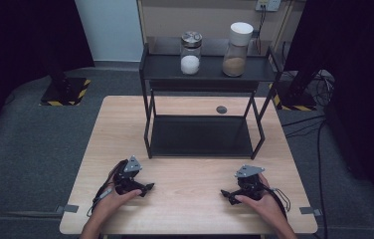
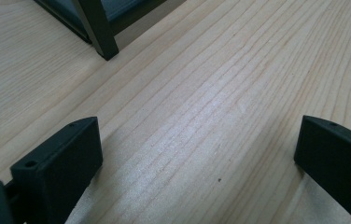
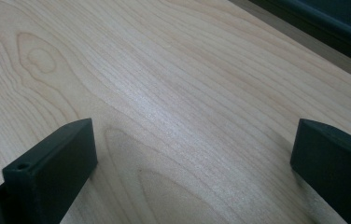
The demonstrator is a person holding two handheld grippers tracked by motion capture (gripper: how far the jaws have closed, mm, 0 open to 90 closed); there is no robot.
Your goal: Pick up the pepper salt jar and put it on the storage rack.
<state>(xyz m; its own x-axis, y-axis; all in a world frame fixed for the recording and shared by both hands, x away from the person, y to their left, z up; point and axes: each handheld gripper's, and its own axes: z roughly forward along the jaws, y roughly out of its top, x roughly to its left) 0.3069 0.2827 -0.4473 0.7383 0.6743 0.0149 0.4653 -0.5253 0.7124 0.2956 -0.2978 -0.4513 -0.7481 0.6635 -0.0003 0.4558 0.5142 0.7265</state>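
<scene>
Your left gripper [image 1: 147, 188] and right gripper [image 1: 223, 193] rest low in the frame on the wooden surface [image 1: 190, 209], fingers wide, holding nothing. The two jars [image 1: 191, 53] stand upper centre on the rack's [image 1: 147, 124] top shelf; reaching up carelessly could topple one.

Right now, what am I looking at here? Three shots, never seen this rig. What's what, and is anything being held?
No robot arm: a person holds a hand-held two-jaw claw in each hand. The high view looks down on a wooden table; the left claw and right claw rest near its front edge, jaws pointing inward. The other two pictures come from cameras riding on each claw, looking along its black jaws at the bare wood. Both claws are open and hold nothing. Behind them stands a black two-tier shelf, with a jar of white powder and a white-capped jar of brown powder on top. A small dark disc lies on the table.
</scene>
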